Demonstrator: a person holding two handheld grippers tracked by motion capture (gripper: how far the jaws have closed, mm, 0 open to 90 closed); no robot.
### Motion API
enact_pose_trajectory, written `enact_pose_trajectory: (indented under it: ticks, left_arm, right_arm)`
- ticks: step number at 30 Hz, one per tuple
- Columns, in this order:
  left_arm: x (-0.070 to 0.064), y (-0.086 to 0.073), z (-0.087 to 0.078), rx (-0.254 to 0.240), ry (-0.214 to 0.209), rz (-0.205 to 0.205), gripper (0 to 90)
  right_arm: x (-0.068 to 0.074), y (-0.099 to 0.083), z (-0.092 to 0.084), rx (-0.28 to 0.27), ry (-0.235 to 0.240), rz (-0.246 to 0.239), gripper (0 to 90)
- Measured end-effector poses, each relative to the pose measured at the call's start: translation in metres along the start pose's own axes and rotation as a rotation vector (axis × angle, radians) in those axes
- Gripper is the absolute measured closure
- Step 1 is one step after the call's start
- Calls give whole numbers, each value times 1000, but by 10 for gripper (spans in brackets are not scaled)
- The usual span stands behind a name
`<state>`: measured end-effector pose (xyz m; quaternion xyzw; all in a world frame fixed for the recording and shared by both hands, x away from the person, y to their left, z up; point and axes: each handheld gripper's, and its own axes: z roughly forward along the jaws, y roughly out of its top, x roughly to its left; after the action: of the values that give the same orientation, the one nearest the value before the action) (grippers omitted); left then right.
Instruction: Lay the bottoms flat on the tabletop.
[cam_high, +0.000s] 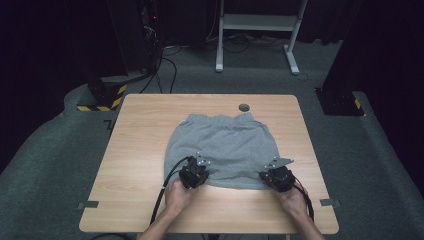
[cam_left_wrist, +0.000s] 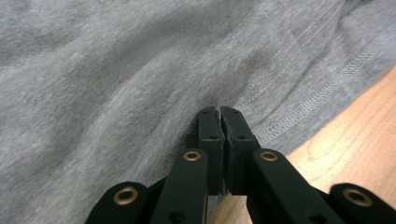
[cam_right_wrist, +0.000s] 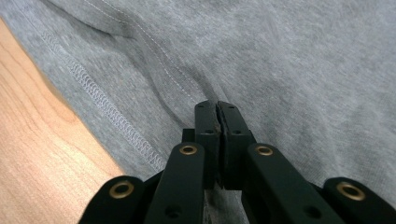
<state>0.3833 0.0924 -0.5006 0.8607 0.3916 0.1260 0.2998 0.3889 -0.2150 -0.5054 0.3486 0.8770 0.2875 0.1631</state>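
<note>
Now the grey shorts (cam_high: 220, 145) lie flat on the middle of the wooden table (cam_high: 135, 150). At their near hem, the left gripper (cam_left_wrist: 219, 112) is clenched on the fabric, and the right gripper (cam_right_wrist: 217, 106) pinches it too.

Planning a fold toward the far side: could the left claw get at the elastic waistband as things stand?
Probably not yet: the left claw is shut on the grey shorts at their near hem; the waistband lies unobstructed across the garment.

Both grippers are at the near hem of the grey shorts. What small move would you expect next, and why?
Probably lift both together and carry the hem toward the waistband. The left gripper and right gripper each look shut on a pinch of the grey shorts, which lie flat on the table.
</note>
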Motion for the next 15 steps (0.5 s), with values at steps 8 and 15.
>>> enact_pose_trajectory:
  ticks: [8, 15]
  left_arm:
    - [0, -2, -15, 10, -46, 19, 877]
    - [-9, -6, -25, 34, -87, 43, 876]
  right_arm:
    - [3, -2, -15, -3, 31, -18, 872]
    - [9, -7, -28, 27, 66, -39, 888]
